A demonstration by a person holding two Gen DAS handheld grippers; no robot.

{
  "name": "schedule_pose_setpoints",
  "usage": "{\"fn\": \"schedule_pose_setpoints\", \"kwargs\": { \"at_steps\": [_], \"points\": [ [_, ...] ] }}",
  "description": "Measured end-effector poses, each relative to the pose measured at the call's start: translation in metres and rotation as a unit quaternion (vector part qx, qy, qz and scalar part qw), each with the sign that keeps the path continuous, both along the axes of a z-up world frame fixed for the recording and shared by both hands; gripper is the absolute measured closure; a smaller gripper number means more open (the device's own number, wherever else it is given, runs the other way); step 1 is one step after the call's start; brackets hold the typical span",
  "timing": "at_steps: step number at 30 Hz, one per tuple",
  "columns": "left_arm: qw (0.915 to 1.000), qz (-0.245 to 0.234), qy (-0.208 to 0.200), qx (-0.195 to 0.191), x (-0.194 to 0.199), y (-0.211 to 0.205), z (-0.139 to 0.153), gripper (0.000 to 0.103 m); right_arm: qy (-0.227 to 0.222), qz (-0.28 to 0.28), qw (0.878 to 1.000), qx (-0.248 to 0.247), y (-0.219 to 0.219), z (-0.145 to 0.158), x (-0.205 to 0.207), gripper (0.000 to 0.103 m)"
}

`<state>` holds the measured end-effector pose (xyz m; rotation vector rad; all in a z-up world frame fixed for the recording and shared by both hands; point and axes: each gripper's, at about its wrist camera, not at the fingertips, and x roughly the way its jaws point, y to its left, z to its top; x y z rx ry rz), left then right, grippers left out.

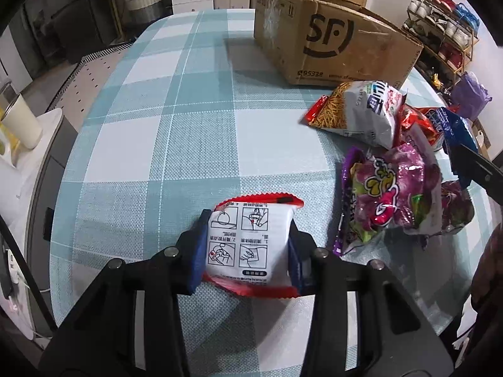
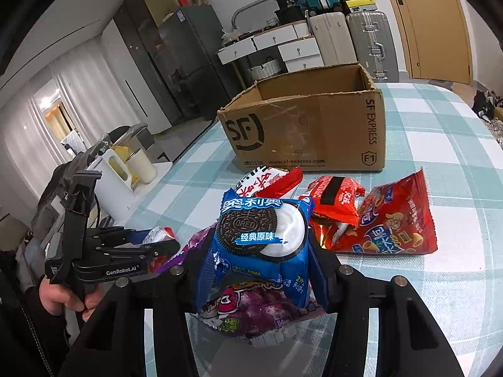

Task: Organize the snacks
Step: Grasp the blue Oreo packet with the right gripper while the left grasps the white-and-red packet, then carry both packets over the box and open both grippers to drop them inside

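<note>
White-and-red snack packet (image 1: 250, 245) sits clamped in left hand-held gripper (image 1: 248, 251).

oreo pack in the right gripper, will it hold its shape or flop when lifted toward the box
The Oreo pack probably keeps its shape: it stands upright between the right gripper pads. Its glossy film looks slippery, so it may slide if tilted. The biscuits inside could crack under a harder squeeze.

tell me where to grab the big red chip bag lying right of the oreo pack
Take the red chip bag by its crimped top seam near the cardboard box, coming from the bag's open right side. It lies flat and puffed on the table, so the middle would bulge away, while the flat seam corner sticks up clear of the neighbouring red packet.
</note>
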<state>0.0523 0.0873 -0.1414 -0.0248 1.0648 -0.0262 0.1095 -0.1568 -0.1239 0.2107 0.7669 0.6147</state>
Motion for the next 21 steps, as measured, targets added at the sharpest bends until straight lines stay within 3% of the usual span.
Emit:
{"fn": "schedule_pose_setpoints", "kwargs": {
  "at_steps": [8, 21],
  "points": [
    [0.9997, -0.009, -0.023, 0.001, -0.002, -0.008, 0.019, 0.064, 0.0, -0.011, 1.0, 0.009, -0.009, 0.002, -0.002, 0.051],
    [0.9953, -0.048, -0.083, -0.007, 0.024, -0.034, 0.077, 0.064, -0.024, -0.011, 1.0, 0.009, -0.009, 0.024, 0.001, 0.051]
  ]
}}
